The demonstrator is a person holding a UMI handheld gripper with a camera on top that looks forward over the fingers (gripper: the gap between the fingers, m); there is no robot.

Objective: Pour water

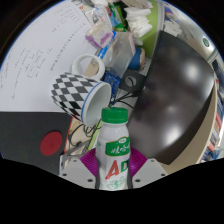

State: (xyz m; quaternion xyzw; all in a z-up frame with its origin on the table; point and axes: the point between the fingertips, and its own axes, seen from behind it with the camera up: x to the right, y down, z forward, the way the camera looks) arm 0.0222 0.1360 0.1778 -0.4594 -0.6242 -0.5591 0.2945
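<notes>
Gripping smooth cylindrical plastic bottle (115, 160), jaws clamped, checkered mug (82, 93) beyond

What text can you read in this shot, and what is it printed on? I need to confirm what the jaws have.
"AD": large red letters on the label of the green-capped bottle, which stands between the gripper jaws.
Small print above the letters on that label: too small to read.
Writing on the whiteboard behind: too faint to read.
Packets near the checkered mug: print blurred, unreadable.
</notes>
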